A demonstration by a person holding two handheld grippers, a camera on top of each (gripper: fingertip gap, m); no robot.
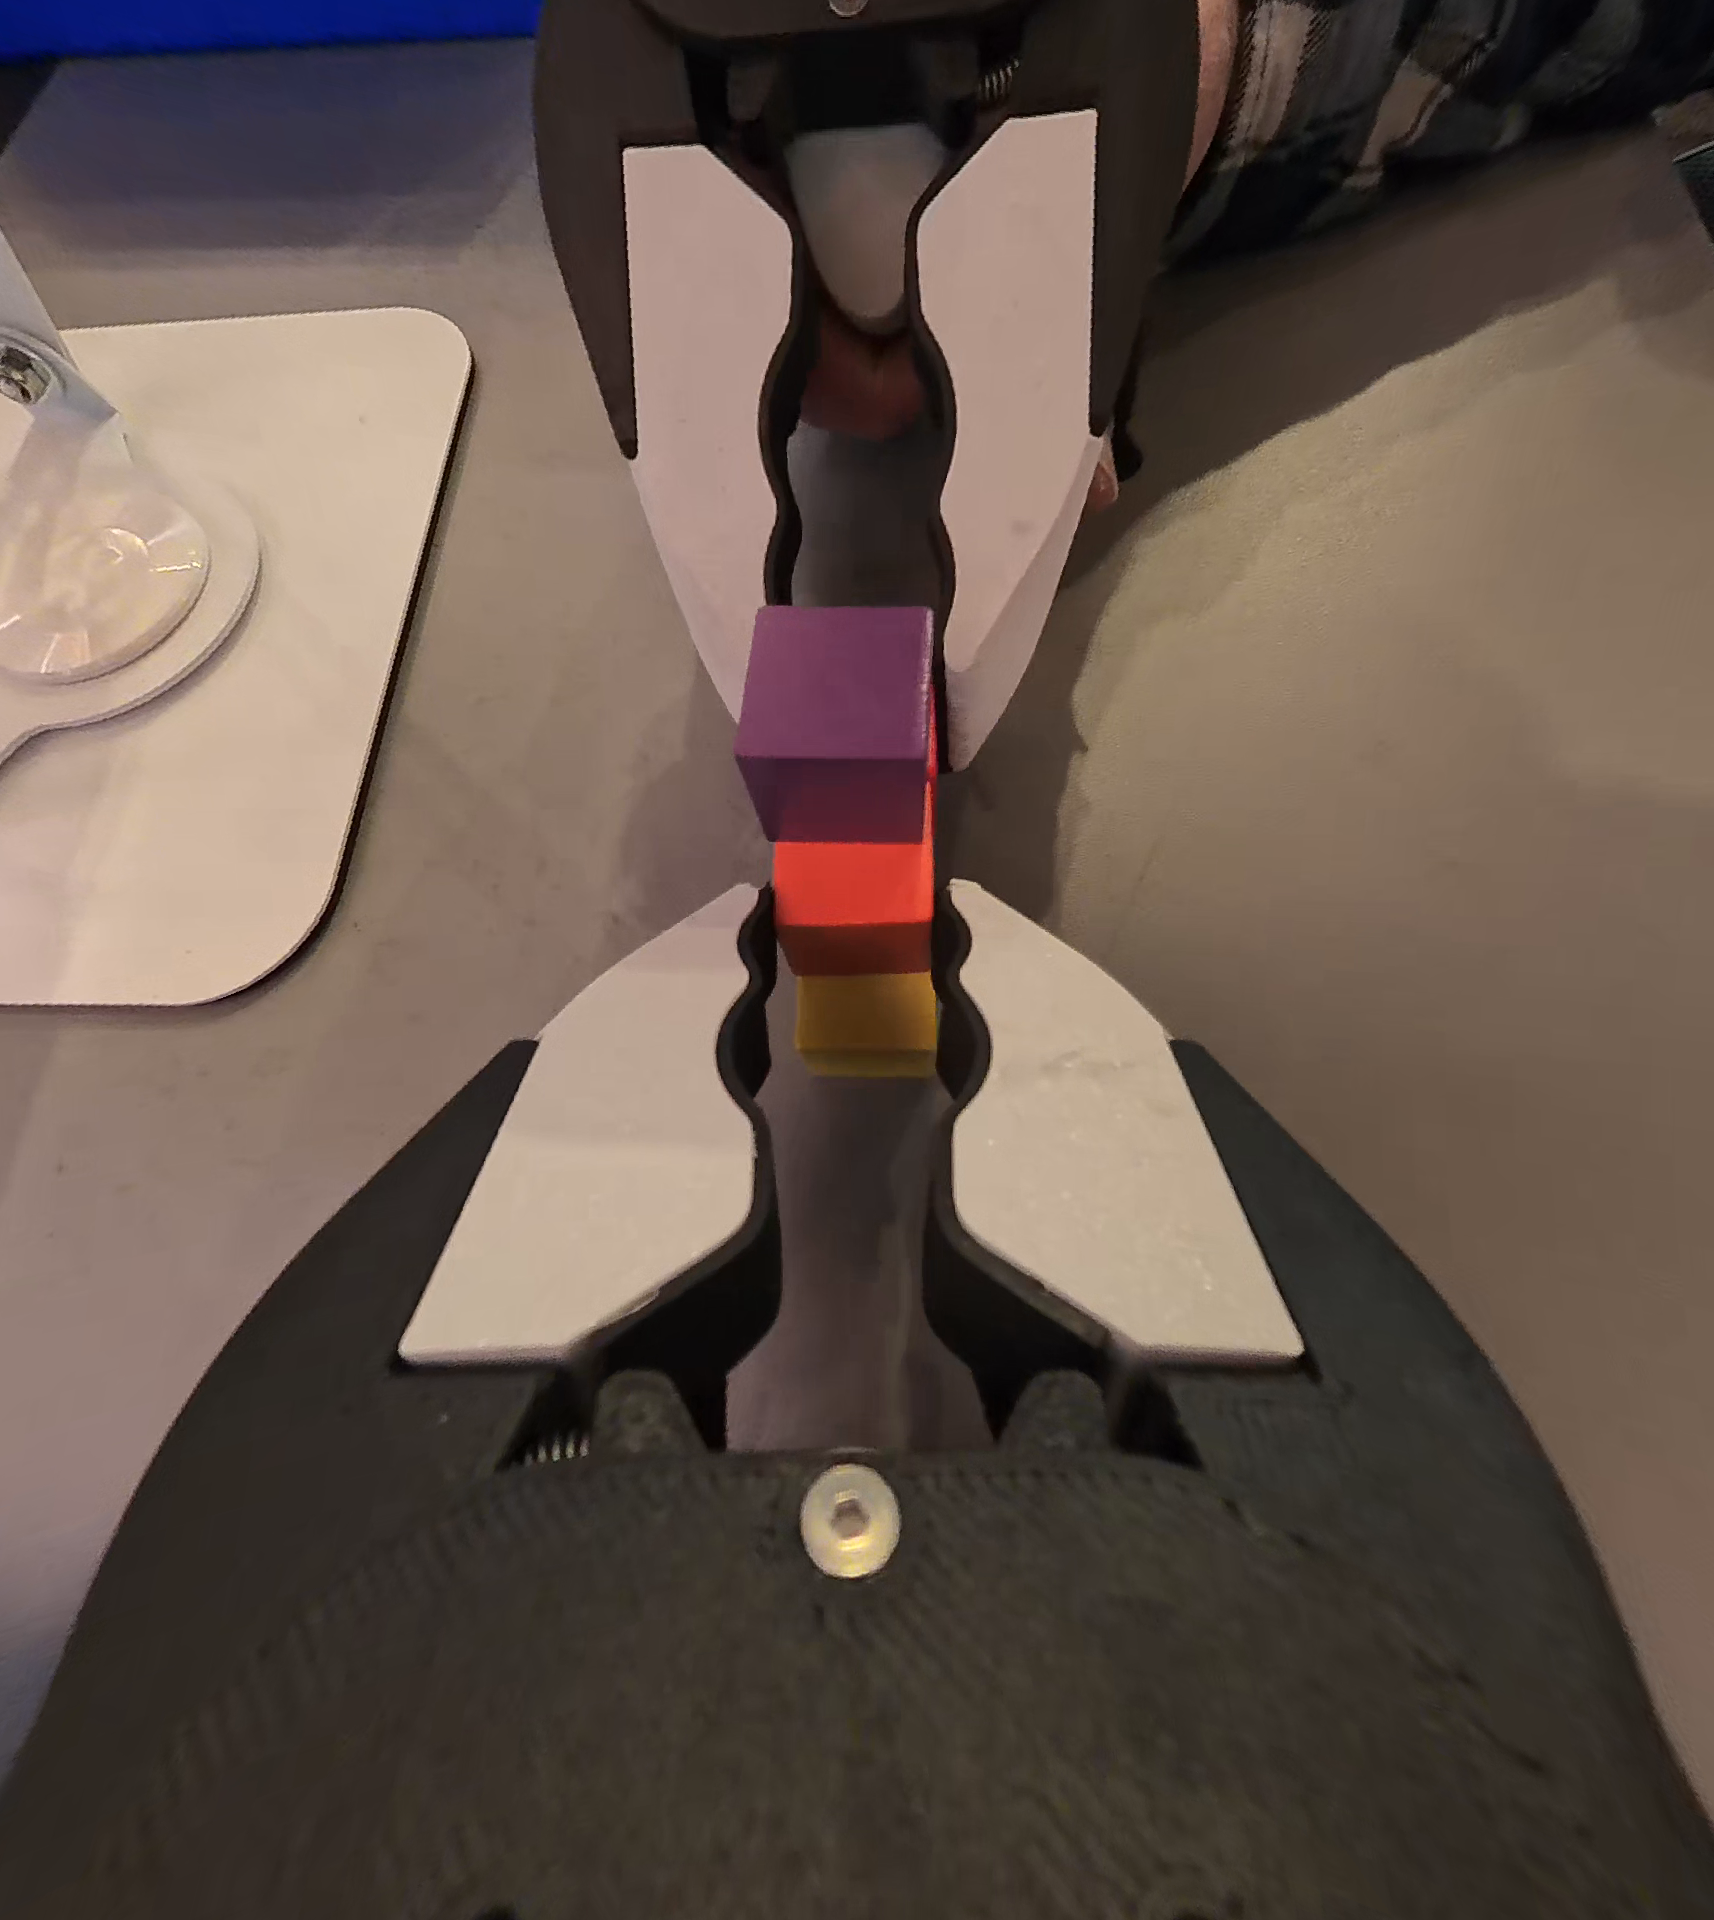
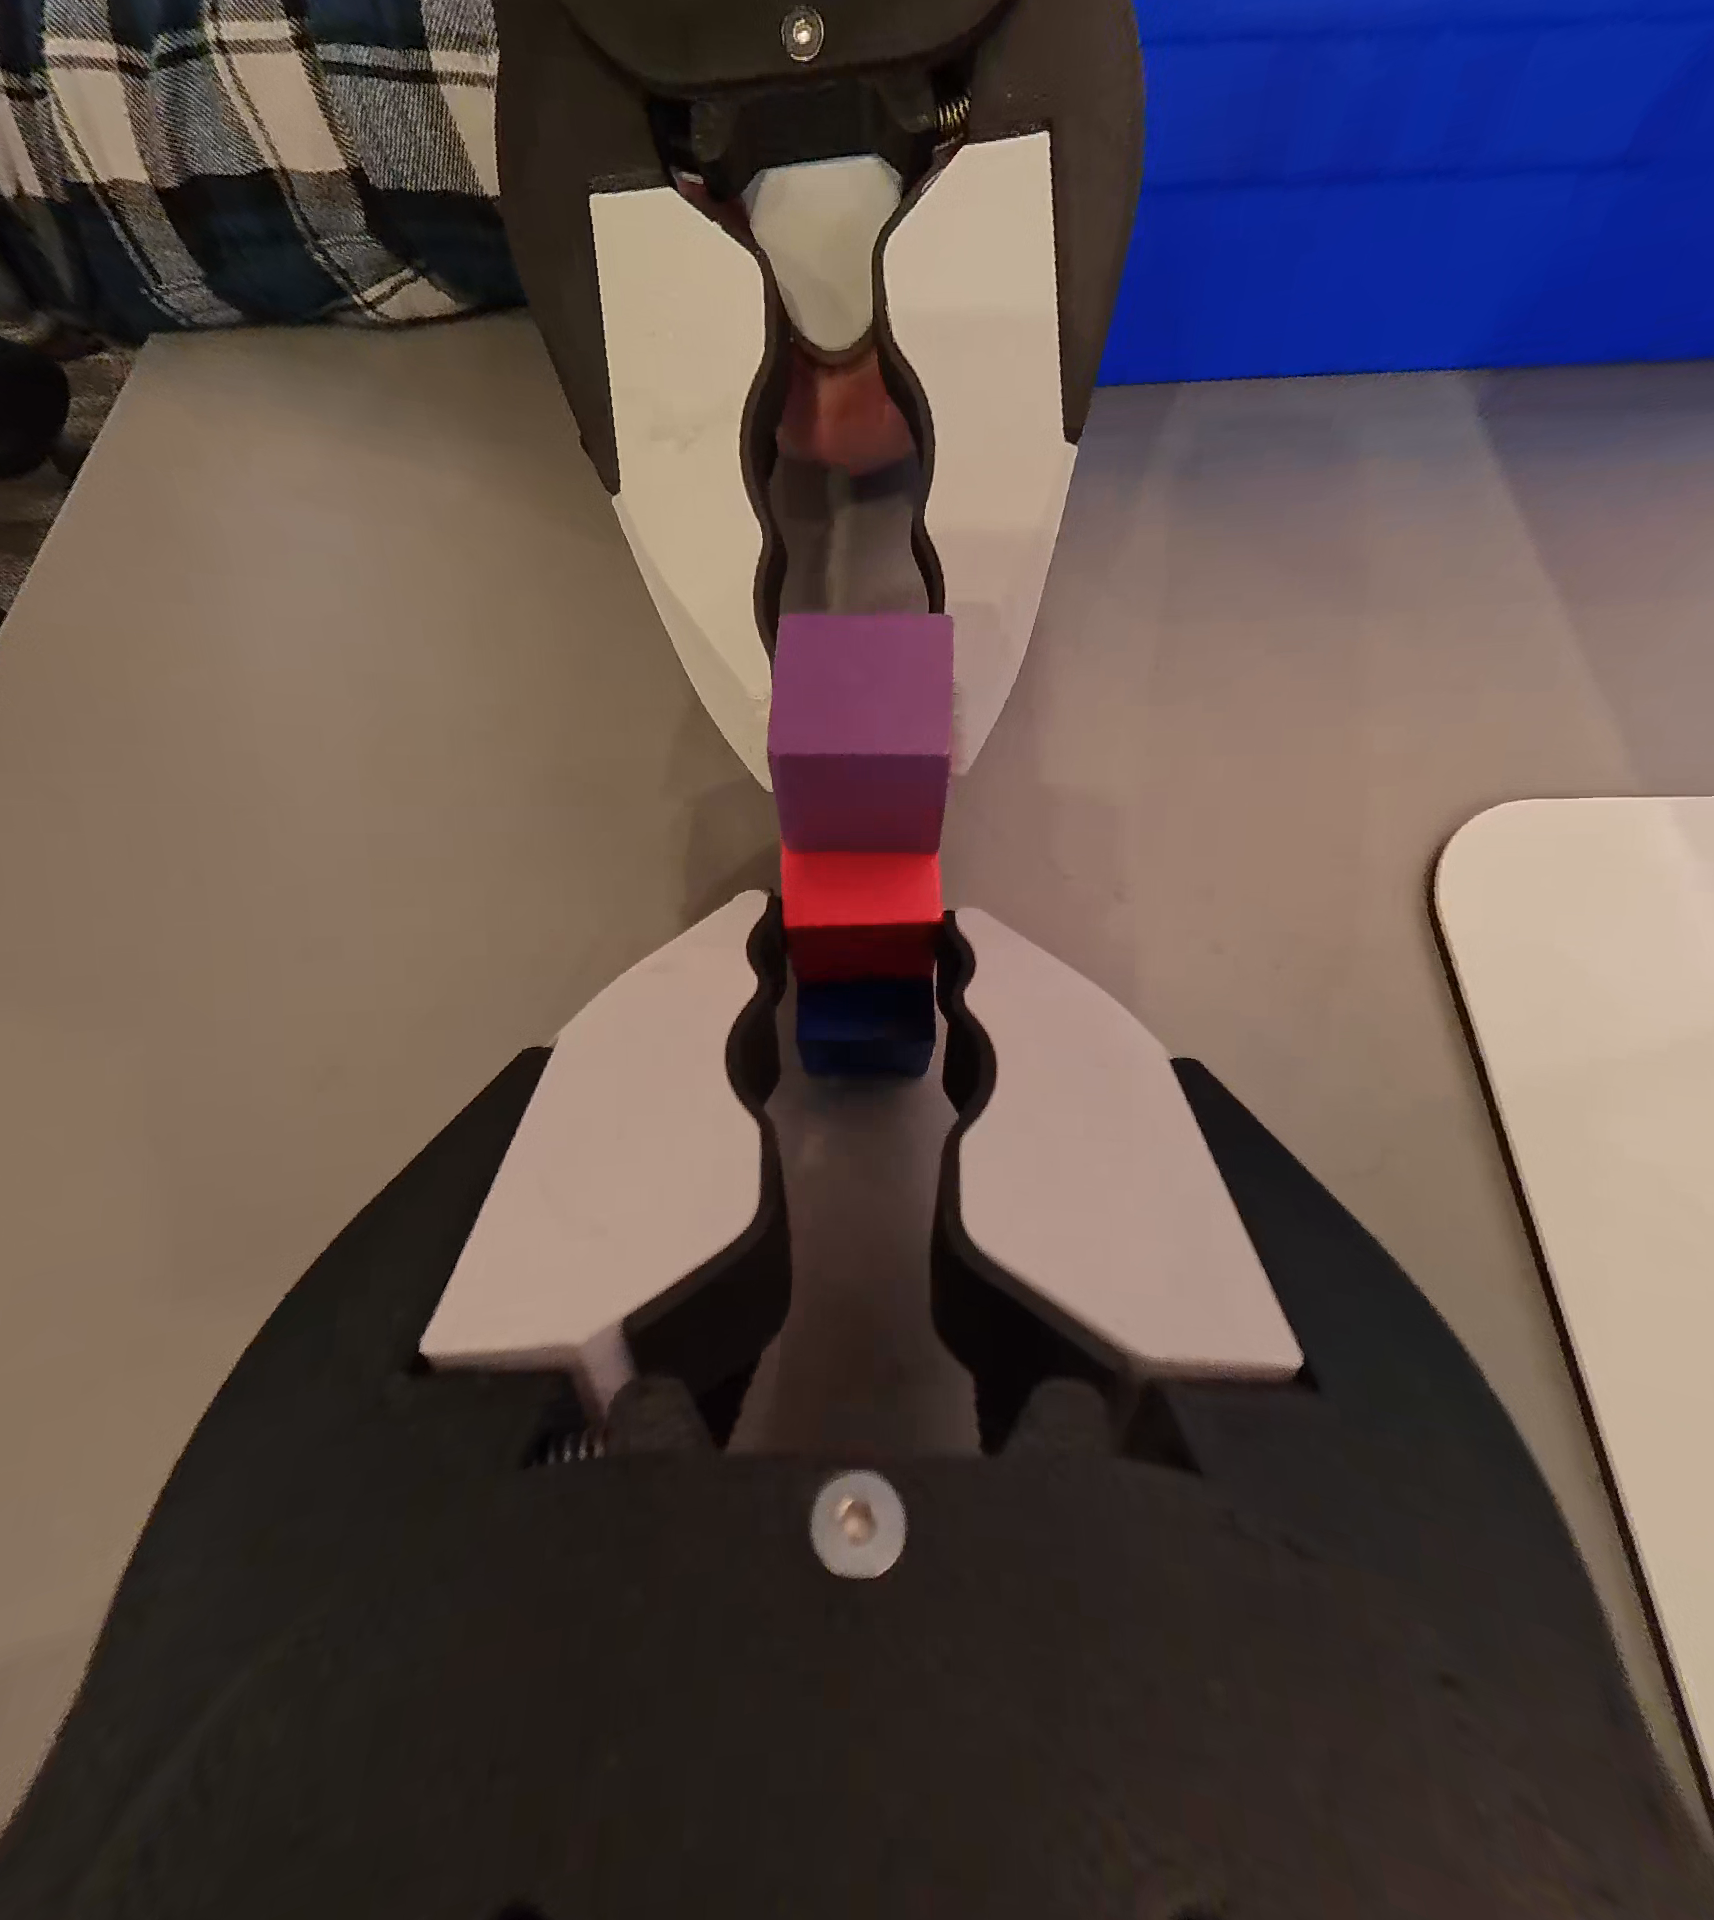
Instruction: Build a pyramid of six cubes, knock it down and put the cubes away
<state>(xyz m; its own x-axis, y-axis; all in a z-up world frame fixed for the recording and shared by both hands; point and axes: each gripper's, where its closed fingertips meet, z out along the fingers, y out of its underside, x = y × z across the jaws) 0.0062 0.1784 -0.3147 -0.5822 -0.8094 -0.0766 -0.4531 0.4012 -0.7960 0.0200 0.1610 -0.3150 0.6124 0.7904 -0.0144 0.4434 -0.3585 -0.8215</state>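
Item: stack of cubes on the table [image 1: 1352, 831], purple cube [image 1: 837, 686] on top. My left gripper [image 1: 855, 894] has narrowed to about a cube's width around the yellow cube [image 1: 863, 1013], with the orange cube [image 1: 853, 868] at its tips. My right gripper [image 2: 861, 914] likewise flanks the blue cube [image 2: 861, 1023] under the red cube [image 2: 858, 883] (I cannot tell whether any pad presses).

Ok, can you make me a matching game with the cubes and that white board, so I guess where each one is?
Things:
1. purple cube
2. yellow cube
3. blue cube
4. white board

Places:
A. bottom row, nearest the right tool
B. lying flat, off to the side
C. on the very top
D. bottom row, nearest the left tool

Pairs: 1-C, 2-D, 3-A, 4-B
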